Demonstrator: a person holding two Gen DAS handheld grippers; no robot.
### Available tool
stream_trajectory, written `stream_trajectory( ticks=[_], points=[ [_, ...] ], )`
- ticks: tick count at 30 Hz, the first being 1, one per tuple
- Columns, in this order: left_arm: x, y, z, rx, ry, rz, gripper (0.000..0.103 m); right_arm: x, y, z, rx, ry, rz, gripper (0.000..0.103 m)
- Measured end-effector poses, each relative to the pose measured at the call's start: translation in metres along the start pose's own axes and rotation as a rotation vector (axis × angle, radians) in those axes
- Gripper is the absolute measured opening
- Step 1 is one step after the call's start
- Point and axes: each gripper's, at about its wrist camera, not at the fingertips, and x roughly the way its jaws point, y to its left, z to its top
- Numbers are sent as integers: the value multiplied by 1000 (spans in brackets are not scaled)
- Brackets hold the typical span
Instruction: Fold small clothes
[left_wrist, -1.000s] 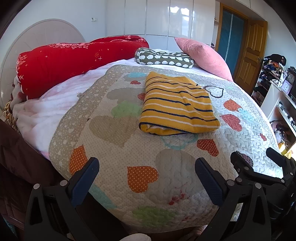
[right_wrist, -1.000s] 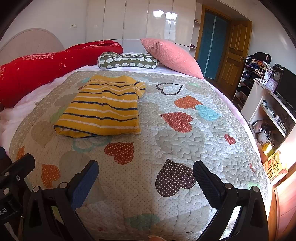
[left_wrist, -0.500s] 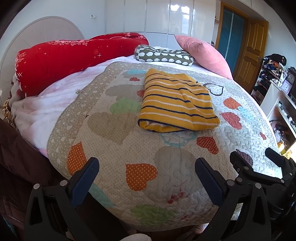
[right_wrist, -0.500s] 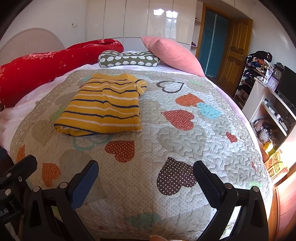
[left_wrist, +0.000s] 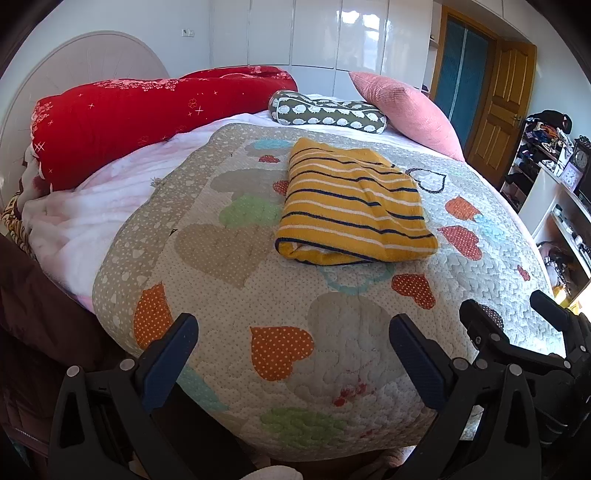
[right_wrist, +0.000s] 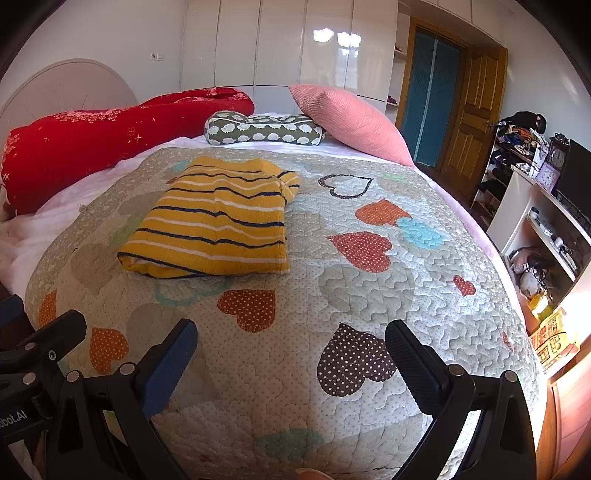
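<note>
A yellow knit garment with navy and white stripes lies folded into a thick rectangle on the heart-patterned quilt; the right wrist view shows the garment left of centre, a sleeve end poking out at its far right corner. My left gripper hovers open over the quilt's near edge, well short of the garment, nothing between its fingers. My right gripper is likewise open and empty, near the quilt's front edge and to the right of the garment. The right gripper's body shows at the left view's lower right.
A red rolled duvet, a green patterned bolster and a pink pillow lie at the bed's head. White shelves with clutter and a wooden door stand to the right of the bed.
Both views have shifted slightly: the cameras dropped a little and the folded garment sits higher and slightly left in frame. The garment itself has not moved; both grippers stay open.
</note>
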Motion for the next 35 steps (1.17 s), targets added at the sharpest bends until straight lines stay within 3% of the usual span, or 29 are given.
stream_trajectory(
  ticks=[3,7,12,24,35],
  points=[
    [-4,0,0,0,-24,-7,103,0,-1,0,5,2,17,102],
    [-16,-1,2,21,-87,-7,103,-1,-6,0,37,-6,-31,102],
    [-23,2,10,45,-108,-54,103,7,-19,11,83,28,-2,102],
    [22,32,24,34,-19,-29,103,64,25,48,-17,77,58,102],
    [70,53,23,-74,123,-30,103,91,44,50,-66,75,22,102]
  ],
)
